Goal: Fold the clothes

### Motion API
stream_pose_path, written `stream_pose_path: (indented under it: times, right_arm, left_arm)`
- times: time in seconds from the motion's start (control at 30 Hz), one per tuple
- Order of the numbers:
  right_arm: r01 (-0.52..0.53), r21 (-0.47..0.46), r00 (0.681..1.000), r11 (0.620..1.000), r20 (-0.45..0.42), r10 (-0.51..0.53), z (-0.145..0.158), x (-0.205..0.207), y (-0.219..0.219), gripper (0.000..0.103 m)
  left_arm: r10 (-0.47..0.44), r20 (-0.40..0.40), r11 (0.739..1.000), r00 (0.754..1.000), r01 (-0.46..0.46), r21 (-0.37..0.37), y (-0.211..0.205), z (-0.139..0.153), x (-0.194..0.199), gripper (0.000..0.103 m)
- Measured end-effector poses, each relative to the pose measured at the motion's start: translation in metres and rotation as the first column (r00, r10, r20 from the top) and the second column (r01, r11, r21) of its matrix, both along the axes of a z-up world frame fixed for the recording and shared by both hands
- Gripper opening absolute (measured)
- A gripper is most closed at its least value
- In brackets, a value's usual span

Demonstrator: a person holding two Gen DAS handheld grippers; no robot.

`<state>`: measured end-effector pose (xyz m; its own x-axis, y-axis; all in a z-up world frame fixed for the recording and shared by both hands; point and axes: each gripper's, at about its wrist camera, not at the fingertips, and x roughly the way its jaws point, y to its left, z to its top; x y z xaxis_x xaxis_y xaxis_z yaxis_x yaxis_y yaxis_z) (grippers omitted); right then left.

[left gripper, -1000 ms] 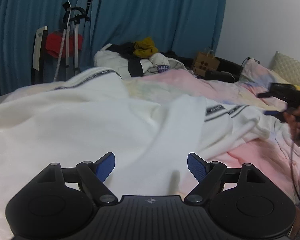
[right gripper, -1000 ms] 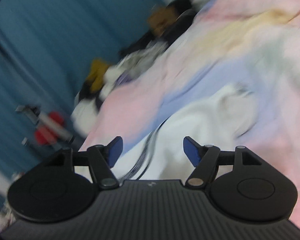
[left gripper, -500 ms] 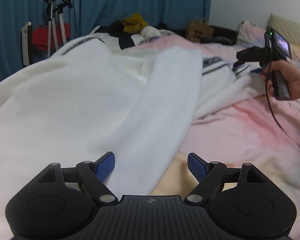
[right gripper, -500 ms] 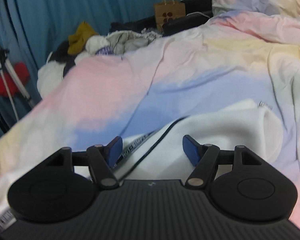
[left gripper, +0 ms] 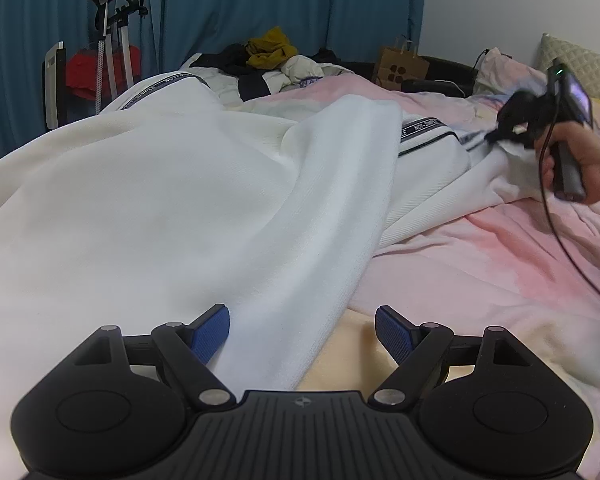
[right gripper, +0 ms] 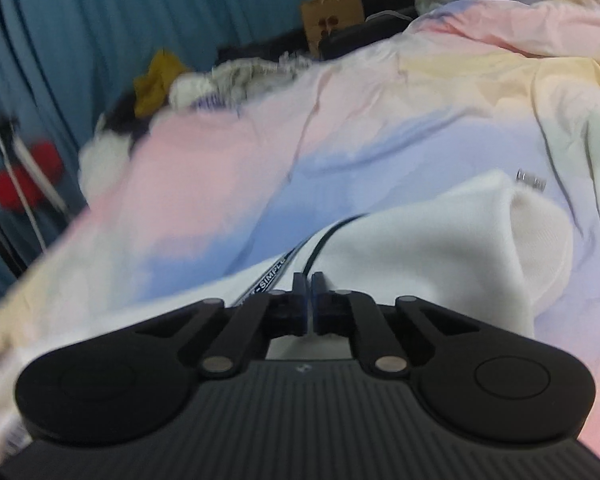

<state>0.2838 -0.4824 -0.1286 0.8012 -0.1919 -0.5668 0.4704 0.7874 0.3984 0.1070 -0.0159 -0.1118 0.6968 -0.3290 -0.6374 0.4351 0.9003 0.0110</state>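
A large white sweater [left gripper: 160, 208] with dark printed trim lies spread over the bed. One long white sleeve [left gripper: 332, 216] runs down to my left gripper [left gripper: 302, 330], which is open with the sleeve's end lying between its blue pads. My right gripper [right gripper: 309, 280] is shut on the sweater's far part [right gripper: 420, 248], pinching the fabric at the dark-striped trim. In the left wrist view the right gripper [left gripper: 500, 134] shows at the far right, held in a hand, on the white fabric.
The bed has a pastel pink, yellow and blue duvet [left gripper: 480, 248]. A pile of clothes [left gripper: 268, 60] lies at the bed's far end. A brown paper bag [left gripper: 402, 66], blue curtains [left gripper: 260, 0] and a red item on a stand [left gripper: 88, 72] are behind.
My right gripper closed on the sweater's trimmed fabric; it was open half a second ago. My left gripper stayed open and the view settled over the sleeve.
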Motion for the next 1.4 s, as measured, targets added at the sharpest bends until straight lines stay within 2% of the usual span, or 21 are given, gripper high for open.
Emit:
stream_pose_path:
  times: [0.1, 0.2, 0.3, 0.37, 0.47, 0.53, 0.57, 0.63, 0.73, 0.8, 0.87, 0.93, 0.97, 1.0, 1.07, 1.13, 1.2, 1.23, 1.27, 1.3, 1.4]
  right_arm:
    - [-0.004, 0.056, 0.980, 0.998, 0.199, -0.007, 0.025, -0.019, -0.008, 0.003]
    - [-0.022, 0.054, 0.876, 0.998, 0.483, -0.006, 0.063, -0.053, -0.017, 0.003]
    - [0.001, 0.133, 0.835, 0.991, 0.546, -0.074, 0.080, -0.078, -0.035, 0.003]
    - [0.008, 0.176, 0.861, 0.984, 0.500, -0.096, 0.071, -0.081, -0.044, 0.003]
    - [-0.005, 0.244, 0.935, 0.970, 0.346, -0.082, 0.042, -0.066, -0.054, 0.003]
    - [-0.007, 0.289, 0.969, 0.957, 0.239, -0.065, 0.023, -0.056, -0.061, 0.005]
    - [-0.005, 0.313, 0.980, 0.950, 0.189, -0.057, 0.014, -0.052, -0.064, 0.006]
    - [0.012, 0.381, 0.983, 0.925, 0.163, -0.080, 0.002, -0.047, -0.068, 0.006]
    - [0.005, 0.408, 0.988, 0.913, 0.140, -0.068, 0.000, -0.035, -0.067, 0.011]
    - [-0.003, 0.428, 0.990, 0.904, 0.126, -0.057, 0.001, -0.026, -0.065, 0.026]
    - [-0.008, 0.444, 0.993, 0.896, 0.111, -0.046, 0.003, -0.017, -0.063, 0.058]
    - [0.007, 0.387, 0.997, 0.922, 0.070, -0.037, 0.011, -0.004, -0.055, 0.072]
    - [0.013, 0.357, 0.998, 0.934, 0.050, -0.033, 0.015, 0.002, -0.050, 0.073]
    - [0.021, 0.325, 0.999, 0.945, 0.024, -0.030, 0.018, 0.010, -0.046, 0.073]
    - [0.054, 0.230, 0.994, 0.972, -0.103, -0.031, 0.020, 0.037, -0.042, 0.072]
    - [0.062, 0.162, 0.976, 0.985, -0.218, -0.025, 0.013, 0.067, -0.037, 0.073]
    - [0.015, 0.078, 0.949, 0.997, -0.315, 0.010, 0.006, 0.093, -0.030, 0.070]
    - [0.006, 0.033, 0.935, 0.999, -0.355, 0.006, 0.003, 0.102, -0.027, 0.052]
    - [0.021, -0.002, 0.924, 1.000, -0.382, -0.020, 0.003, 0.105, -0.027, 0.019]
    - [0.033, -0.031, 0.914, 0.999, -0.404, -0.043, 0.002, 0.107, -0.027, 0.013]
    - [0.031, -0.018, 0.932, 0.999, -0.360, -0.035, 0.017, 0.102, -0.031, 0.010]
  left_arm:
    - [-0.002, 0.002, 1.000, 1.000, 0.002, -0.012, 0.002, 0.002, -0.001, 0.082]
    - [-0.007, 0.000, 1.000, 1.000, 0.007, -0.030, 0.004, 0.004, -0.001, 0.082]
    - [-0.014, 0.003, 1.000, 1.000, 0.014, -0.027, 0.003, 0.004, -0.001, 0.082]
    - [-0.013, 0.004, 1.000, 1.000, 0.013, -0.024, 0.002, 0.004, 0.000, 0.082]
    - [-0.011, 0.020, 0.999, 1.000, 0.012, -0.032, 0.000, 0.009, -0.003, 0.082]
    - [-0.007, 0.038, 0.999, 0.999, 0.008, -0.047, -0.002, 0.013, -0.007, 0.082]
    - [-0.005, 0.045, 0.998, 0.999, 0.007, -0.057, -0.004, 0.014, -0.009, 0.082]
    - [-0.014, 0.066, 0.999, 0.998, 0.017, -0.041, -0.011, 0.014, -0.013, 0.082]
    - [-0.034, 0.091, 0.999, 0.995, 0.033, 0.017, -0.023, 0.009, -0.015, 0.082]
    - [-0.017, 0.123, 0.996, 0.992, 0.007, 0.087, -0.034, 0.002, -0.014, 0.082]
    - [-0.012, 0.166, 0.989, 0.986, -0.012, 0.145, -0.041, -0.003, -0.014, 0.080]
    - [-0.013, 0.177, 0.985, 0.984, -0.018, 0.170, -0.045, -0.006, -0.010, 0.080]
    - [-0.013, 0.182, 0.983, 0.983, -0.020, 0.183, -0.047, -0.008, -0.009, 0.079]
    - [-0.020, 0.175, 0.981, 0.984, -0.015, 0.196, -0.048, -0.011, -0.007, 0.078]
    - [-0.034, 0.169, 0.976, 0.985, -0.004, 0.217, -0.050, -0.018, -0.004, 0.074]
    - [-0.038, 0.172, 0.977, 0.984, 0.000, 0.215, -0.048, -0.022, 0.001, 0.064]
    - [0.000, 0.177, 0.981, 0.984, -0.034, 0.190, -0.042, -0.019, 0.008, 0.025]
    - [0.015, 0.166, 0.987, 0.986, -0.041, 0.154, -0.037, -0.014, 0.012, 0.017]
    - [0.038, 0.157, 0.994, 0.987, -0.054, 0.096, -0.027, -0.008, 0.014, 0.013]
    - [0.061, 0.146, 0.997, 0.987, -0.067, 0.037, -0.018, -0.002, 0.017, 0.009]
    - [0.117, 0.137, 0.987, 0.984, -0.100, -0.124, 0.009, 0.018, 0.020, 0.009]
